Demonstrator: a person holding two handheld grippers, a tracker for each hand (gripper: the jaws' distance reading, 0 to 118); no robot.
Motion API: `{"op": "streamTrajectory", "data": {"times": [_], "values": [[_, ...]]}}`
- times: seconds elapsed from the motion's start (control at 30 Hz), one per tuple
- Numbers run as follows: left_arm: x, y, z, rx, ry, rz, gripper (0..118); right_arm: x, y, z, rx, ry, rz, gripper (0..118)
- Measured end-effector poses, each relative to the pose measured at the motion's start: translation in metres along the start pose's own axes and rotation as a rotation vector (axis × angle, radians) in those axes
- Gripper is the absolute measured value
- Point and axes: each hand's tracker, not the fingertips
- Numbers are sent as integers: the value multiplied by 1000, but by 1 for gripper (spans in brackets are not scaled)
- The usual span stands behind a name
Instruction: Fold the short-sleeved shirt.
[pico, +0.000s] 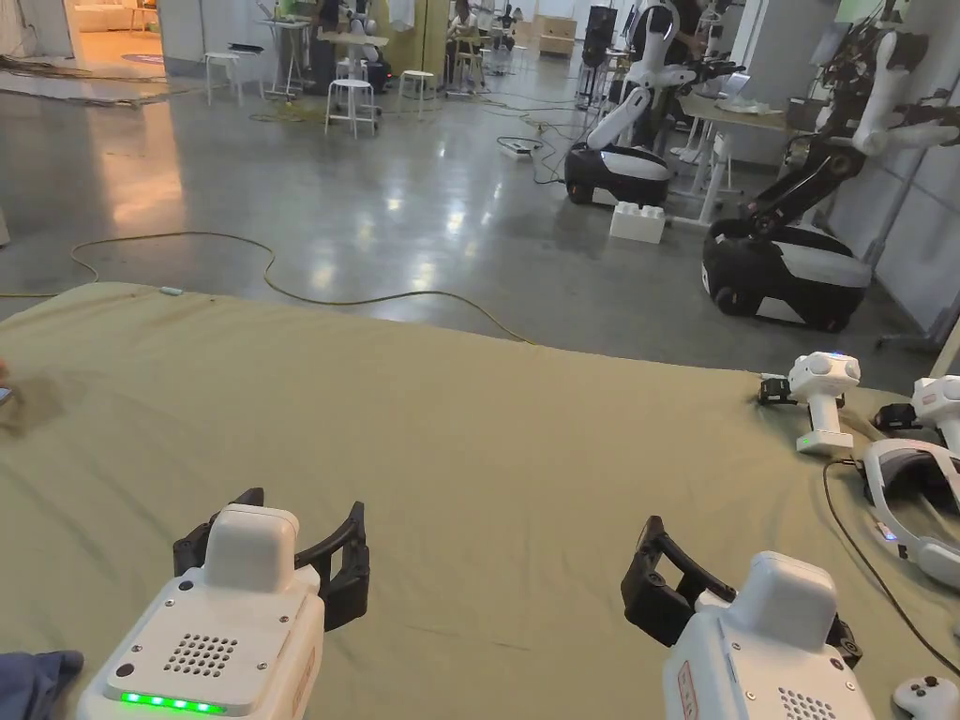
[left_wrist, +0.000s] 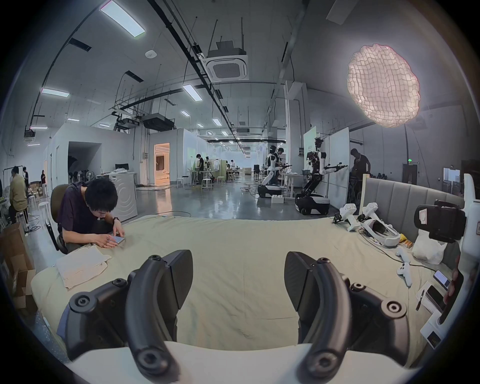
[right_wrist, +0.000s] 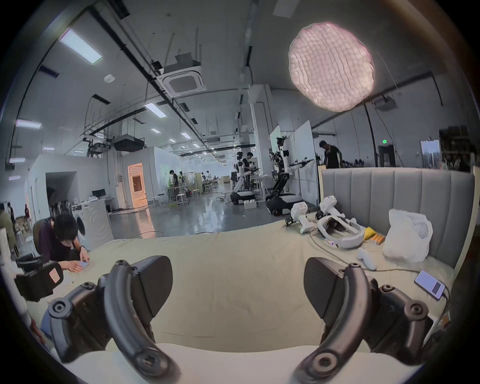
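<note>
**Grippers idle, shirt not yet in hand**

Left hand-held gripper (left_wrist: 239, 265) spread wide, nothing between the jaws. Right hand-held gripper (right_wrist: 237, 270) likewise spread and empty. Both hovering over bare sheet of the bed (pico: 469, 422). Pale rumpled cloth (left_wrist: 80, 265) at 10 o'clock from left gripper, near bed corner, just beside a seated person's hands. Probably the shirt, not certain. Judged light, limp, prone to sag and bunch. Best pinched at shoulder seams or hem corners, one per gripper.

left gripper (pico: 305, 539) open | right gripper (pico: 741, 600) open | sheet (pico: 487, 441) (olive) bare
</note>
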Motion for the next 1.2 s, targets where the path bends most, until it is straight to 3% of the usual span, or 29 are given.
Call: {"op": "streamTrajectory", "data": {"times": [0.13,0.33,0.77,1.2], "values": [[-3,2,2,2,1,22,79,-4,8,-9,-65,-81,12,106],[-5,1,4,4,-7,53,79,-10,11,-15,-102,-115,68,106],[-5,4,6,9,-59,125,81,-19,13,-15,-163,-57,21,106],[4,11,5,66,46,32,81,-17,16,-18,-153,-54,29,106]]}}
